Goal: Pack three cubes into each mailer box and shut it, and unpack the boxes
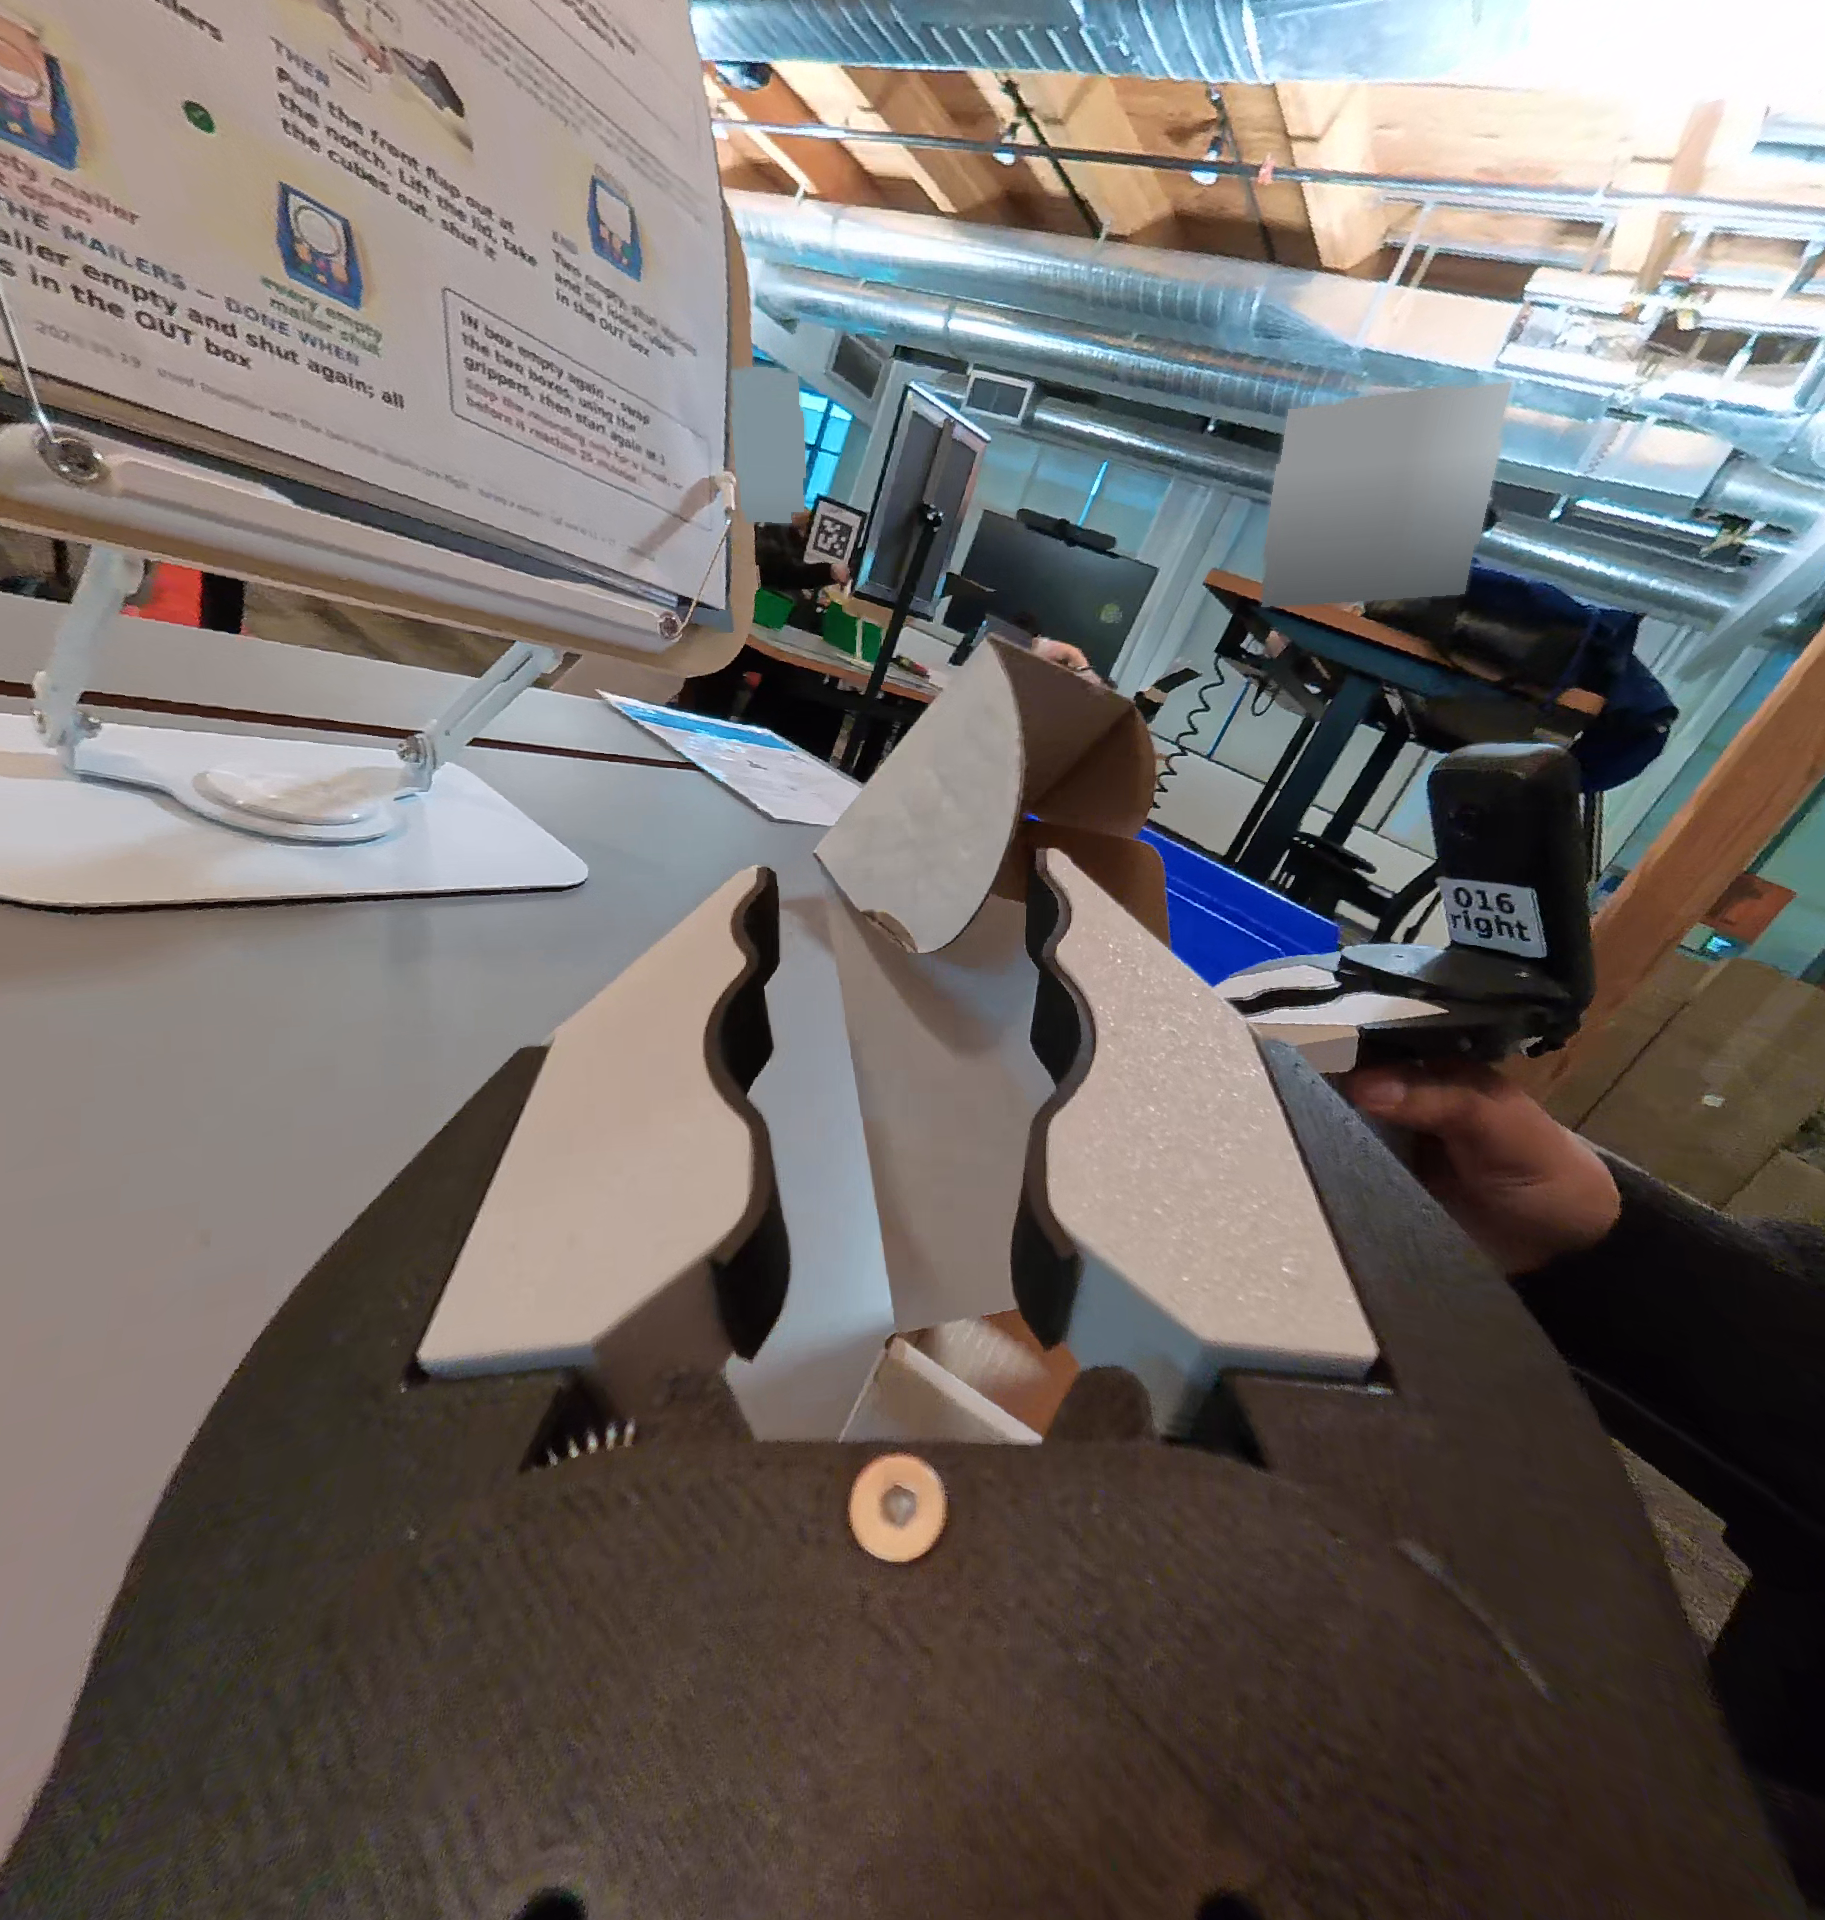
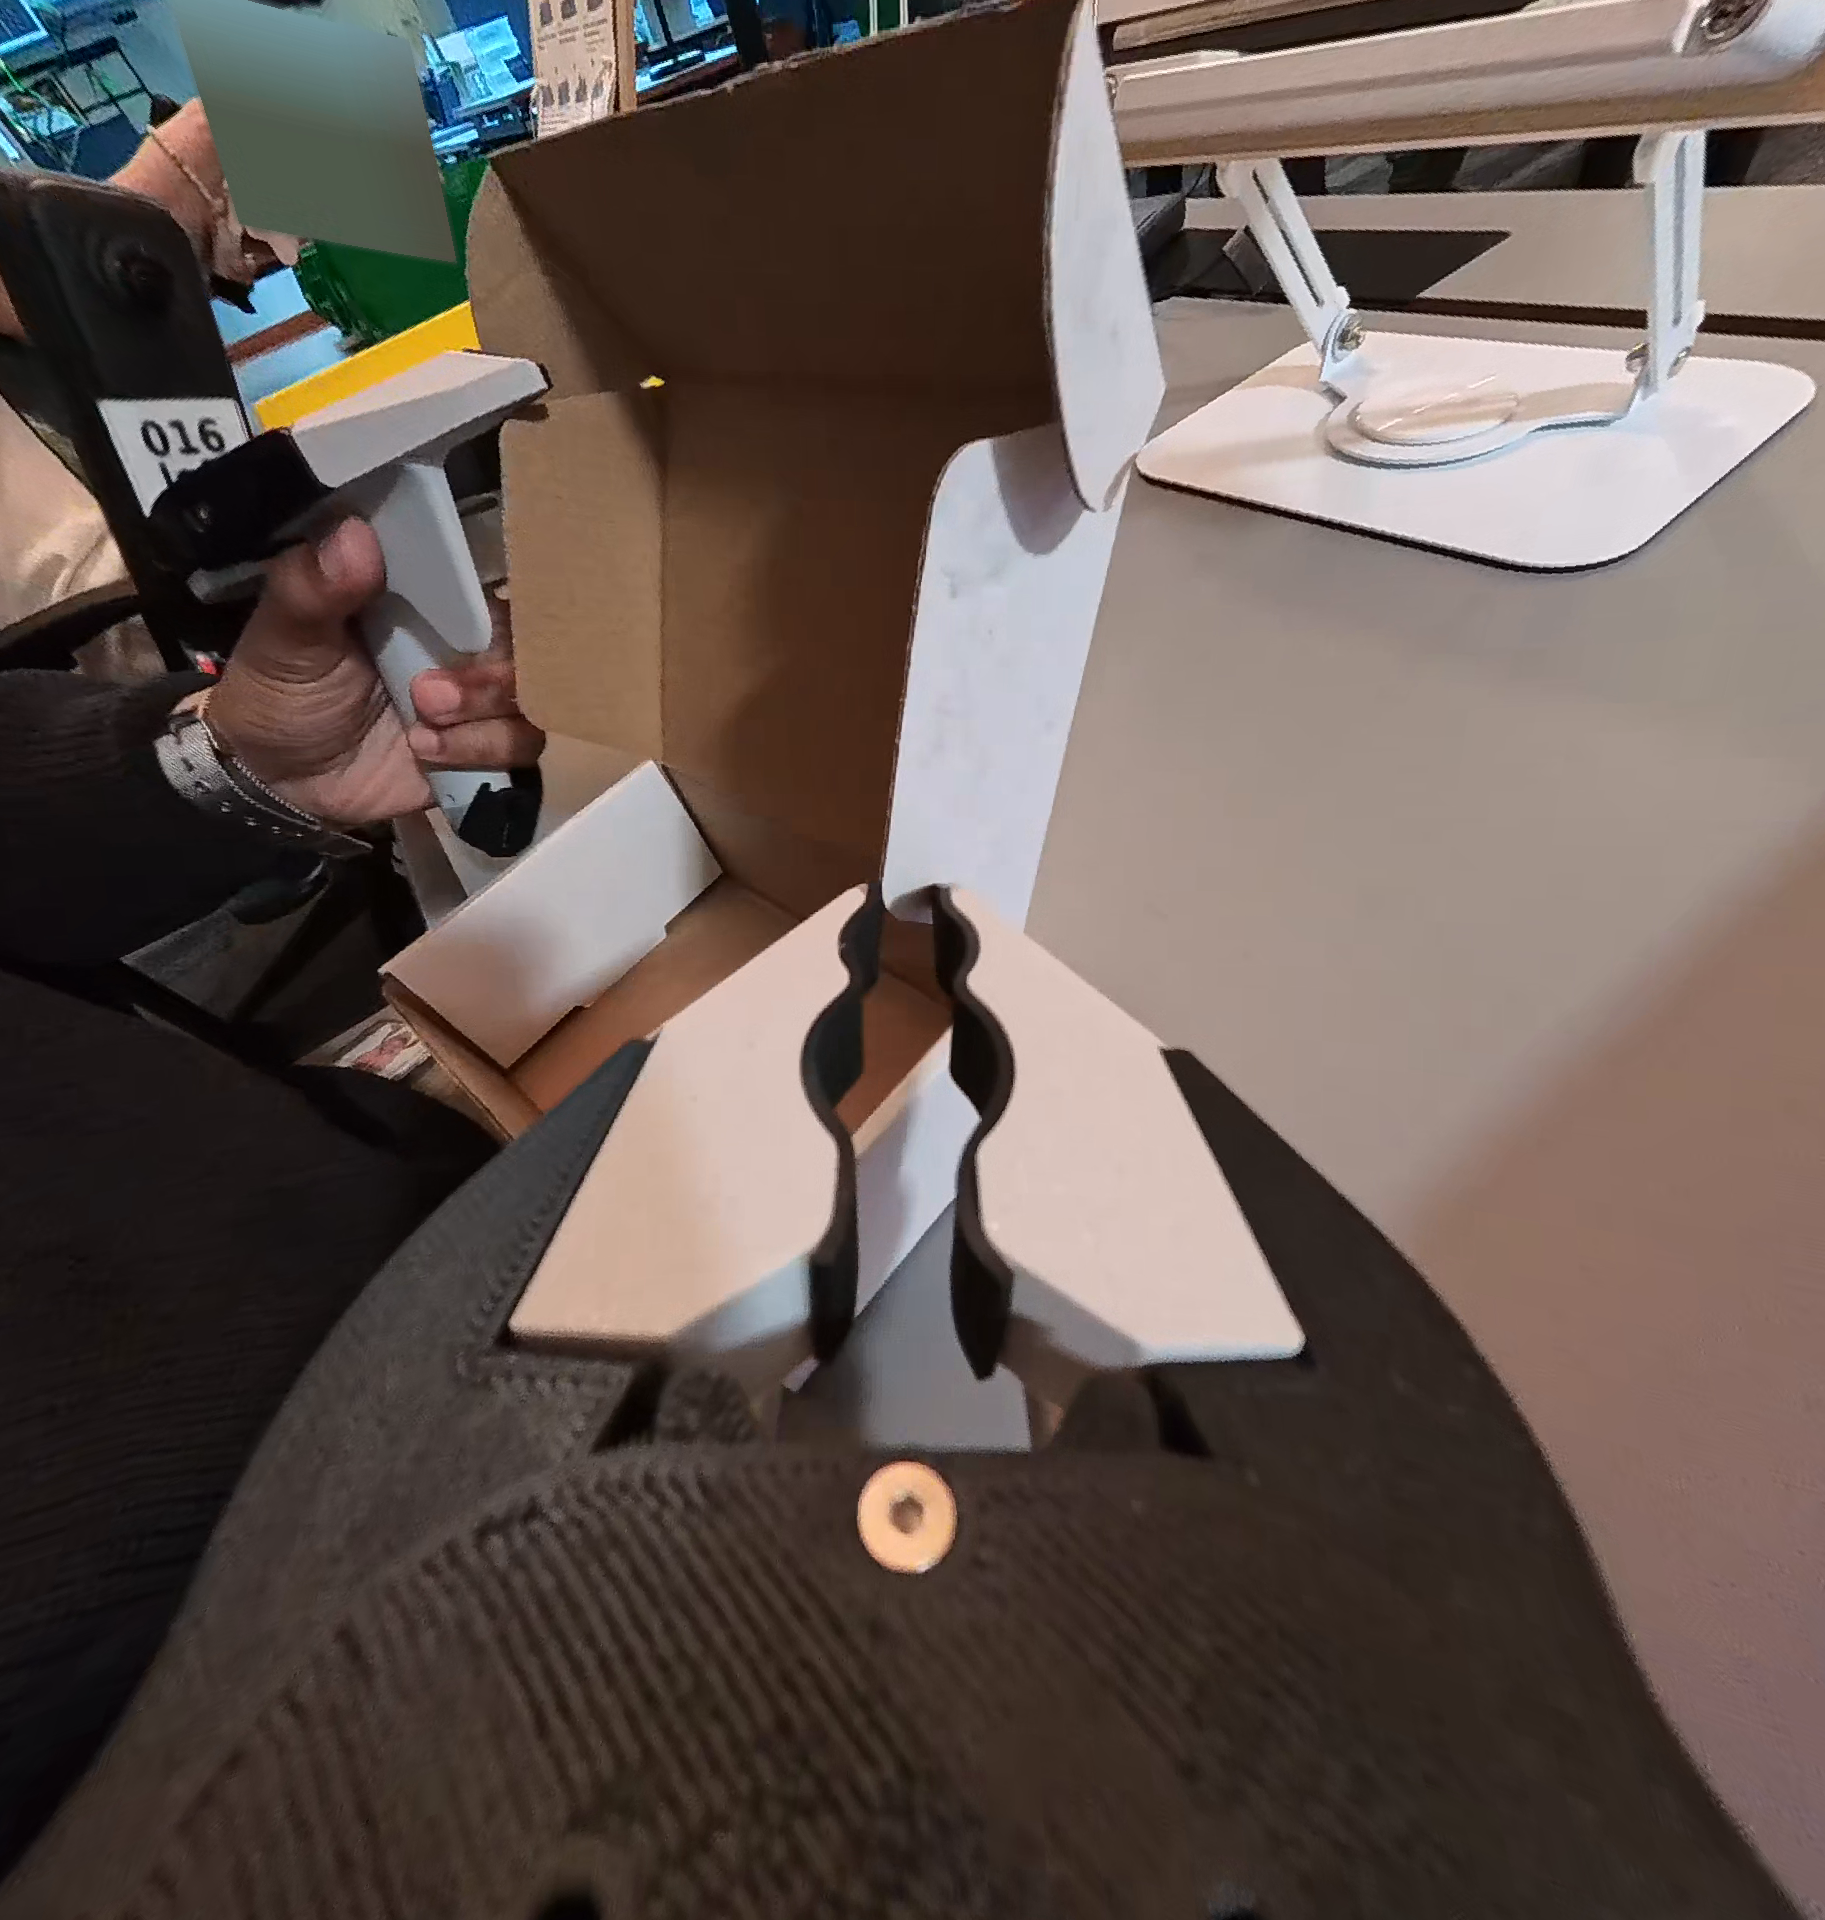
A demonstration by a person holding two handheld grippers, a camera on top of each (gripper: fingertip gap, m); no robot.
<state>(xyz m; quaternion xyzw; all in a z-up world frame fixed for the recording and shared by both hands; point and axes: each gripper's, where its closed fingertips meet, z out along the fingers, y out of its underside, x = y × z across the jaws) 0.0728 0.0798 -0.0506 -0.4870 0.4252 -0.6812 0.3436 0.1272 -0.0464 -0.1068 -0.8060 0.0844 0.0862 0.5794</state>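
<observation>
An open mailer box (image 2: 783, 582), white outside and brown inside, stands on the grey table with its lid (image 2: 783, 239) upright. No cube shows in the part of its inside that I see. My right gripper (image 2: 908, 902) is shut on the lower end of the lid's white right side flap (image 2: 991, 665). My left gripper (image 1: 908, 883) is open, its jaws on either side of a white cardboard panel (image 1: 887, 1122) of the box. A curled lid flap (image 1: 939, 800) rises past its tips. The left gripper's fingers (image 2: 420, 405) reach the box's left edge in the right wrist view. The right gripper (image 1: 1282, 997) shows beside the box in the left wrist view.
A white document stand (image 1: 264, 831) with an instruction sheet (image 1: 368, 208) stands at the back of the table (image 2: 1459, 935); it also shows in the right wrist view (image 2: 1490, 447). A blue bin (image 1: 1230, 914) lies beyond the box, a paper sheet (image 1: 731, 748) near it. A yellow bin edge (image 2: 368, 374) shows at left. The gap from one gripper's tips to the other's is roughly 15 cm.
</observation>
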